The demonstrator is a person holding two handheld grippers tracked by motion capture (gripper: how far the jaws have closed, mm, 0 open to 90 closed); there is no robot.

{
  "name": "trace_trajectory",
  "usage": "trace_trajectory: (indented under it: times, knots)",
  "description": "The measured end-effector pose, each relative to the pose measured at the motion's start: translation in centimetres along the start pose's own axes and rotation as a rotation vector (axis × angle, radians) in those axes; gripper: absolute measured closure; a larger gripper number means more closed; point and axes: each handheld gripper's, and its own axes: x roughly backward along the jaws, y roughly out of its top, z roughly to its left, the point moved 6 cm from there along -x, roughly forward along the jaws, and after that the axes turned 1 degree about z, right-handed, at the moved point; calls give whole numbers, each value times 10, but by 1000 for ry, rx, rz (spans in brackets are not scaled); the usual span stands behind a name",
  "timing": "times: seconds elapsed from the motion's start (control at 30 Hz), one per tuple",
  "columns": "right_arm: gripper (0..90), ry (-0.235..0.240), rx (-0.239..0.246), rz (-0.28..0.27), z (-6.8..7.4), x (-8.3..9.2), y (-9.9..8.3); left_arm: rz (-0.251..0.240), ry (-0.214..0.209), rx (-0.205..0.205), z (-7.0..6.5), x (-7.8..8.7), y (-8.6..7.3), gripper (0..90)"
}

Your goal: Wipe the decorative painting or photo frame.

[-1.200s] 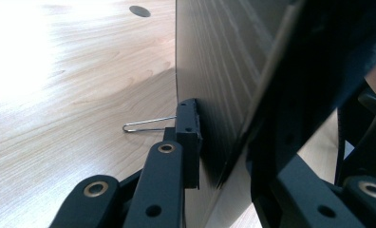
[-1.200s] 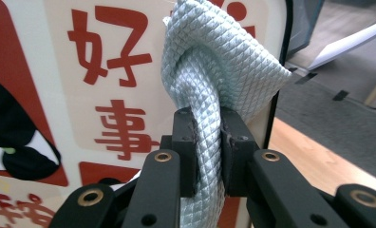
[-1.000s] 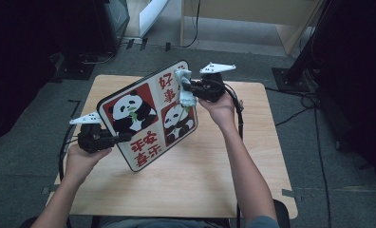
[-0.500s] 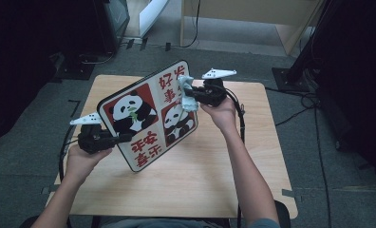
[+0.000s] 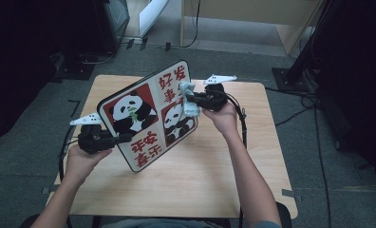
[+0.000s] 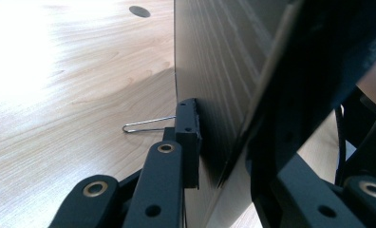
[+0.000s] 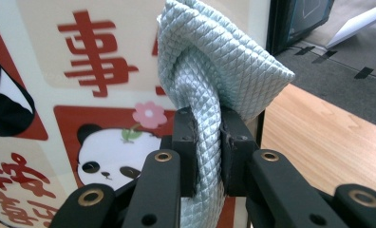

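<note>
A board (image 5: 148,114) printed with pandas and red characters is held tilted above the wooden table (image 5: 252,156). My left gripper (image 5: 123,138) is shut on the board's lower left edge; in the left gripper view its jaws (image 6: 224,137) clamp the board's plain wood-grain back (image 6: 210,57). My right gripper (image 5: 198,99) is shut on a folded pale blue cloth (image 5: 190,110) that rests against the printed face near its right edge. In the right gripper view, the cloth (image 7: 210,61) bunches up out of the right gripper (image 7: 207,142) in front of the board (image 7: 81,71).
A thin wire loop (image 6: 143,126) lies on the tabletop (image 6: 58,95) beside the left jaw, and a round hole (image 6: 138,10) sits farther off. Grey floor with cables (image 5: 314,109), dark stands (image 5: 300,57) and a wooden cabinet (image 5: 252,12) surrounds the table.
My right gripper has slid the cloth a little down the board's face. The left gripper has kept the board in place.
</note>
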Motion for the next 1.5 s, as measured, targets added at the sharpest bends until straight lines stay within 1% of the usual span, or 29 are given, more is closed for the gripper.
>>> trace_trajectory:
  times: [0.07,0.27,0.3,0.33,0.37,0.4,0.5,0.63,0.77,0.83,0.87,0.9,0.93,1.03,1.13,1.27,1.37,1.47,1.5]
  knots:
    - [795,-7,10,-16,-1,-1,-4,0,-2,1,0,0,0,785]
    - [797,7,-21,26,-4,-4,-16,4,-9,-2,1,0,0,782]
    - [798,6,-23,30,-4,-4,-17,4,-10,-2,1,0,0,782]
    - [798,2,-15,22,-5,-4,-20,4,-11,-4,1,0,0,782]
    - [798,-2,-16,18,-5,-5,-23,4,-11,-4,1,0,0,781]
    - [798,3,-18,22,-6,-6,-26,5,-12,-4,1,0,0,782]
    - [797,14,-44,37,-8,-7,-32,5,-14,-4,1,0,0,781]
    - [796,-3,-37,49,-10,-8,-42,6,-14,-1,1,0,0,781]
    - [797,-1,-54,71,-13,-9,-50,9,-18,0,1,0,0,780]
    - [797,-5,-49,76,-14,-9,-52,8,-21,2,1,0,0,778]
    - [798,-14,-45,74,-13,-9,-54,8,-22,1,1,0,0,778]
    - [797,-20,-27,65,-14,-10,-56,8,-23,2,1,0,0,778]
    - [797,-20,-27,66,-14,-10,-58,8,-22,3,1,0,0,778]
    - [797,-2,-53,48,-16,-12,-63,8,-22,6,1,0,0,778]
    - [797,3,-72,50,-18,-13,-67,7,-22,4,1,0,0,778]
    - [796,-9,-69,52,-19,-14,-74,7,-23,4,1,0,0,777]
    - [796,-4,-80,51,-21,-16,-80,7,-22,2,1,-1,0,776]
    - [796,1,-90,64,-21,-17,-83,5,-26,2,1,-1,0,774]
    - [795,3,-101,71,-21,-18,-85,6,-27,2,1,-1,0,774]
